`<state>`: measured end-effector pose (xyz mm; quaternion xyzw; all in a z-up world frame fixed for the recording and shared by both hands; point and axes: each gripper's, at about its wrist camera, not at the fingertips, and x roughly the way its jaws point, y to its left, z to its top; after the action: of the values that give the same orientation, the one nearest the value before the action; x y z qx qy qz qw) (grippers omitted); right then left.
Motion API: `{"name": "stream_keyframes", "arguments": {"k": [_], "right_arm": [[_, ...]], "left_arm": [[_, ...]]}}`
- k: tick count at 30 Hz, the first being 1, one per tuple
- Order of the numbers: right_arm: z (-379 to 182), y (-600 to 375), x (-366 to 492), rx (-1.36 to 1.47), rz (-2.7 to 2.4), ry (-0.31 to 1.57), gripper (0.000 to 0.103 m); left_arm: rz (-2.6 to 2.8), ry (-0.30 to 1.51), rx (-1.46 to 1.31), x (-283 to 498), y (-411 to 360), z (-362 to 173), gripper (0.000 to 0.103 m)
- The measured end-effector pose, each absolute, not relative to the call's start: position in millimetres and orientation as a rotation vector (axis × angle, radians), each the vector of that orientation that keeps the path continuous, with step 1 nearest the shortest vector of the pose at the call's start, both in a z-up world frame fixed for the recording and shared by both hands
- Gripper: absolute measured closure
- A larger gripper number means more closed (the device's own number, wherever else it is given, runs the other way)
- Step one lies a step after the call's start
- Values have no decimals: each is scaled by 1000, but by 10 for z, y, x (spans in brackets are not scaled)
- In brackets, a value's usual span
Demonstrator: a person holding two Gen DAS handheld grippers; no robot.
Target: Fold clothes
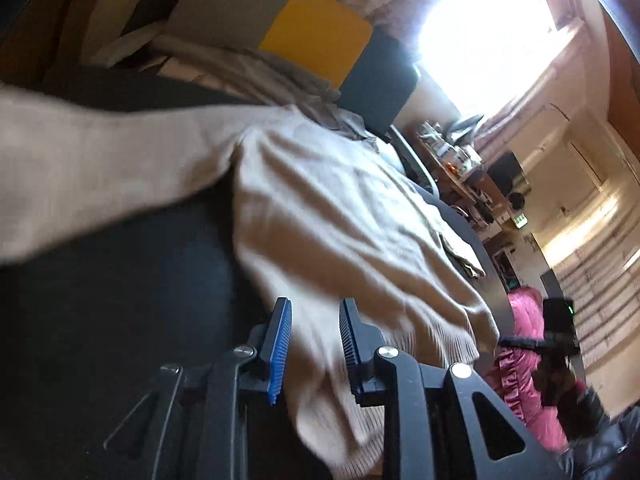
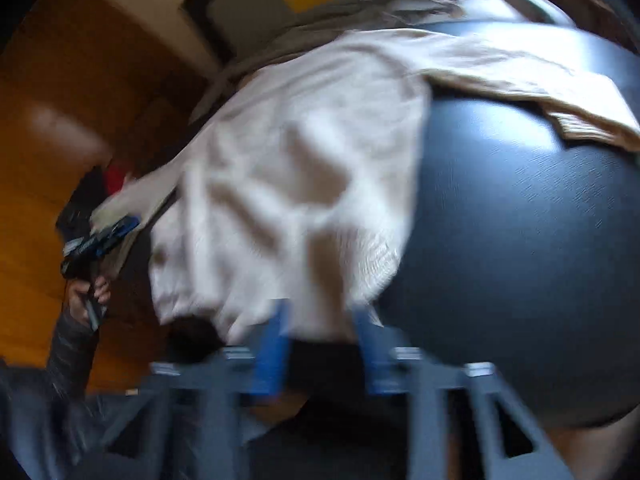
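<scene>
Beige knit sweater (image 1: 344,216) lay spread on dark table (image 2: 520,220), left gripper (image 1: 315,344) and right gripper (image 2: 320,344) both with jaws apart at its hem.

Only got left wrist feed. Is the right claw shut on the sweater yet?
Observer: No. The right claw is open, and the cream knitted sweater's hem sits at its blurred fingertips.
Operator: Far sleeve?
Observer: The far sleeve lies stretched flat across the round dark blue-grey tabletop.
Operator: Left claw from there?
Observer: The left claw is at the sweater's opposite edge. Its grip is too blurred to judge in that view.
</scene>
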<state>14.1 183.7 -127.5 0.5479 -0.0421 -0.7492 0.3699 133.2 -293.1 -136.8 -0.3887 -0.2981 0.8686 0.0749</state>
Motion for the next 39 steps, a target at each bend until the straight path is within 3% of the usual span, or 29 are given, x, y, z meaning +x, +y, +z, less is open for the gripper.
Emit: {"name": "stream_keyframes", "arguments": {"k": [8,9,10,15,18,21,23,24,25,36,39], "right_arm": [[-1372,964,762,1237,-2002,268,87],[-1387,886,803,1221,-2018,300,80],[-1414,884,799,1231,-2030,303,72],[-1545,877,779,1284,-2097,317,69],[-1571,929,720,1292,-2167,280,61],[-1647,869,692,1303,-2197,333,61],[-1654,806,717,1269,-2224,411,68],[-1637,830,711,1273,-2231,409,93],[-1620,855,705,1276,-2238,407,97],[-1528,1737,770,1430,-2251,65,95],[-1552,1957,795,1478,-2245,-18,90]], "left_arm": [[2579,-748,-1179,1546,-2389,-1401,78],[2559,-716,-1194,1547,-2308,-1426,78],[2544,-686,-1208,1551,-2239,-1448,78],[2499,-548,-1282,1573,-1952,-1604,78],[2487,-531,-1326,1570,-1931,-1724,78],[2476,-560,-1342,1575,-1954,-1839,78],[2463,-591,-1329,1584,-1992,-1872,78],[2455,-607,-1326,1585,-2009,-1886,78],[2446,-634,-1322,1584,-2037,-1902,78],[2355,-908,-1318,1650,-2298,-1984,79],[2337,-1019,-1272,1723,-2394,-1969,78]]}}
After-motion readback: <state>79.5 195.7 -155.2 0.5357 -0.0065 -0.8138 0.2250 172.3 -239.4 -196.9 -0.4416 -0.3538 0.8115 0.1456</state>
